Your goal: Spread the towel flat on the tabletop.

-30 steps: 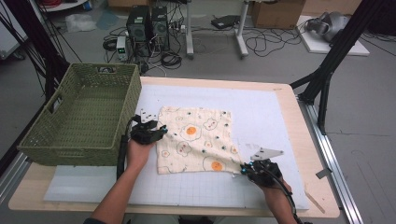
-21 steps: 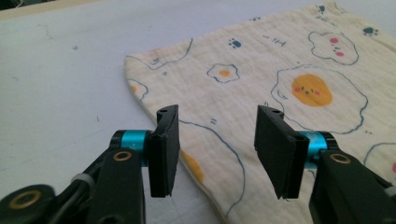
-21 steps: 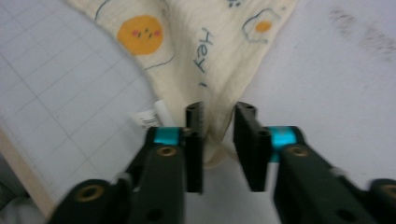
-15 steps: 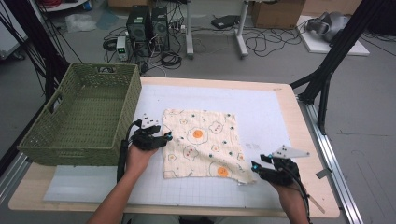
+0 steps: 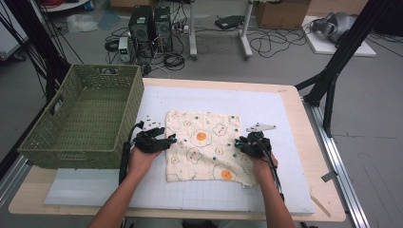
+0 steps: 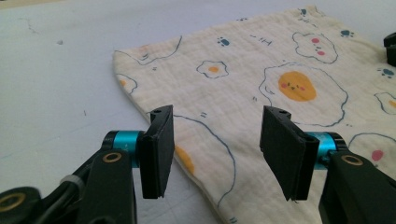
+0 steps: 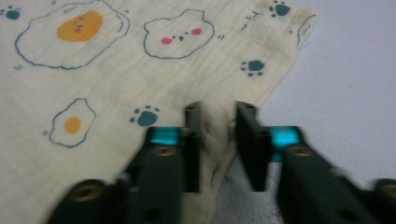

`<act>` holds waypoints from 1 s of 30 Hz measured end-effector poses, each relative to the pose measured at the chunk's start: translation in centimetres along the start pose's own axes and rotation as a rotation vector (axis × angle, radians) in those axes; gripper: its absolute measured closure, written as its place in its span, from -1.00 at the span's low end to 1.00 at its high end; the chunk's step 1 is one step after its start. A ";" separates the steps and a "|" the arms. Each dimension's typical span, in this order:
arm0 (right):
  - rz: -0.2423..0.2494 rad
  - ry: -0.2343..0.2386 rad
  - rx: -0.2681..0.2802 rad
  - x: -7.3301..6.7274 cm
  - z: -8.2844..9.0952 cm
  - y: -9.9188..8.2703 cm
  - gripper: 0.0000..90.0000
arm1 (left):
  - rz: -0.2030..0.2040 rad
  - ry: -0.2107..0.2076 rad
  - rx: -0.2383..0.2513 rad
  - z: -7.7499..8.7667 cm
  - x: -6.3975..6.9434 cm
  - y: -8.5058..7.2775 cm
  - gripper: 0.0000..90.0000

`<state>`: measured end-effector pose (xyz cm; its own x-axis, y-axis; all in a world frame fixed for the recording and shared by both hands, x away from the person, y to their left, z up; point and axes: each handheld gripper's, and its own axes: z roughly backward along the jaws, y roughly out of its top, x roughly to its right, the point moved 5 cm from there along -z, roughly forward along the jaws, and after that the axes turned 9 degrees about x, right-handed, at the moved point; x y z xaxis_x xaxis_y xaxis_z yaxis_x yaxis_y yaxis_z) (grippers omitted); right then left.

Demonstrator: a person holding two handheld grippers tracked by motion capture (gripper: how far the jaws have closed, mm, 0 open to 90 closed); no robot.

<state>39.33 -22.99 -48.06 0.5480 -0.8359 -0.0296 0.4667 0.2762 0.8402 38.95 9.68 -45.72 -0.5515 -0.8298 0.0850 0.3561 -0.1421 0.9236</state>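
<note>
Two tools flank the cloth (image 5: 204, 145): left tool (image 5: 167, 139) open at its nine o'clock edge, right tool (image 5: 239, 144) closing, cloth pinched, at three o'clock.

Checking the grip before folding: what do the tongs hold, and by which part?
Right tongs pinch the cream egg-print cloth at its right edge; left tongs hold nothing.

The cloth (image 5: 204, 145) is seen as soft, matt, crinkled cotton gauze. The basket (image 5: 83, 118) is woven from green wicker-like strands, and a smooth matt mat (image 5: 280, 114) is laid on a pale wooden table (image 5: 309, 156)
</note>
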 end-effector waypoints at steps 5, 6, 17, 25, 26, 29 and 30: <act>0.004 -0.068 -0.008 0.7 0.4 -0.1 0.92 | -0.010 -0.004 -0.018 0.0 0.3 -0.1 0.00; -0.001 -0.092 -0.008 1.1 0.6 -0.1 0.92 | -0.014 -0.005 -0.017 0.1 0.4 0.0 0.00; -0.038 -0.171 0.077 2.1 3.1 0.0 0.27 | -0.018 -0.049 -0.065 1.2 1.4 -1.4 0.05; 0.025 -0.106 0.102 0.6 6.3 -0.9 0.17 | -0.026 -0.100 -0.116 1.5 2.7 -2.9 0.20; 0.034 -0.093 0.097 0.4 6.6 -1.2 0.17 | -0.029 -0.105 -0.118 1.4 2.9 -3.0 0.21; 0.052 -0.075 0.083 -0.3 7.2 -1.9 0.16 | -0.111 -0.085 -0.133 1.3 3.5 -3.3 0.49; 0.051 -0.070 0.083 -0.5 7.3 -2.0 0.15 | -0.126 -0.103 -0.130 1.3 3.7 -3.3 0.81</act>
<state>33.08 -26.61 -45.82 0.5183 -0.8538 0.0494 0.3789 0.2810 0.8817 34.70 7.78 -47.98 -0.6699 -0.7422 0.0162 0.3705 -0.3154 0.8736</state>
